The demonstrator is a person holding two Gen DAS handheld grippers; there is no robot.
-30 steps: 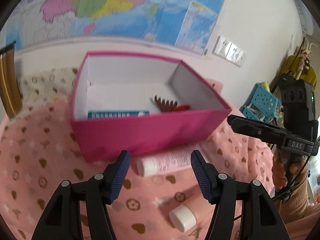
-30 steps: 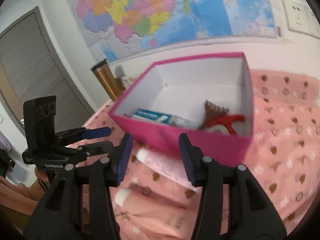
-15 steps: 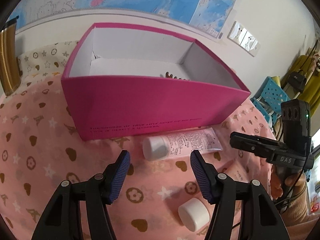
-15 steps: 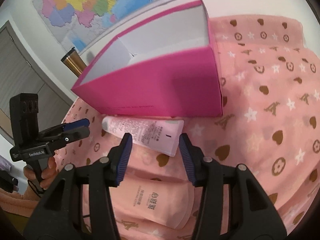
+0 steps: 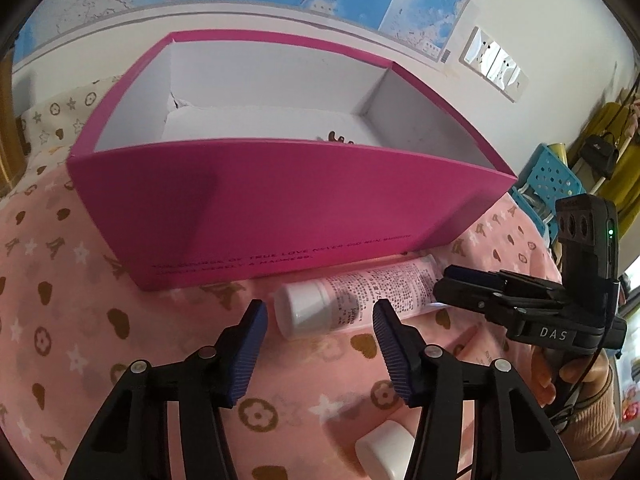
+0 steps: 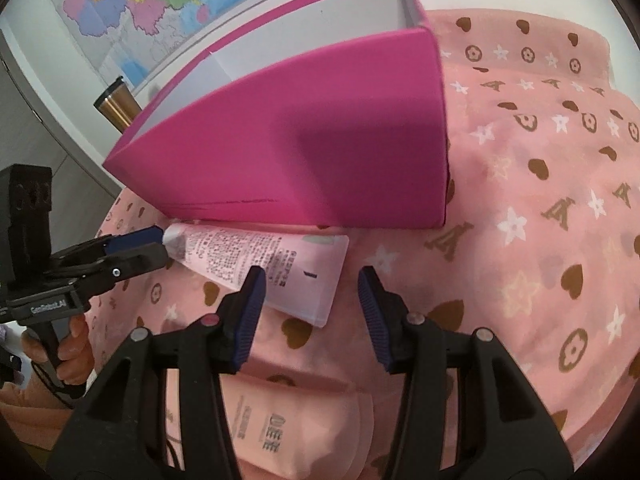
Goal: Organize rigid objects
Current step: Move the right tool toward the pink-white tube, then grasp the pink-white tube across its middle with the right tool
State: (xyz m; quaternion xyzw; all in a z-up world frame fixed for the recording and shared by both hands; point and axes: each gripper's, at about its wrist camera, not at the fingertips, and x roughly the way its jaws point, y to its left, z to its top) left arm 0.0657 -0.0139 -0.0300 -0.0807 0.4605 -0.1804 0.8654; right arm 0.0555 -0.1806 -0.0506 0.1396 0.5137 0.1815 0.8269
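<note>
My left tool: its two blue pads were apart and closing in, and nothing was squeezed yet. The white cap of the pink tube sat just ahead of the pads, a bit past their tips.
Why my left tool was there: I think I wanted the cap end, because it is round and hard and easy to pinch.
My right tool: its pads were apart too, with nothing held. The flat tail end of the pink tube lay just ahead of the left pad, not between both pads.
Why my right tool was there: I think it came down at the other end of the tube to help lift it or keep it from sliding.
Where the tube was: it lay flat on the pink cloth, right beside the near wall of the pink box, between my two tools.
How the tube looked: pale pink, with small dark writing, a fat white cap at one end and a flat pressed edge at the other. It looked soft in the middle.
The box: open on top, white inside, and I could only see a small brown thing peeking over the wall.
Another tube: peach coloured, it lay close under my right tool, not touched.
What I think came next: the pink tube had to go up over the wall and into the box.
</note>
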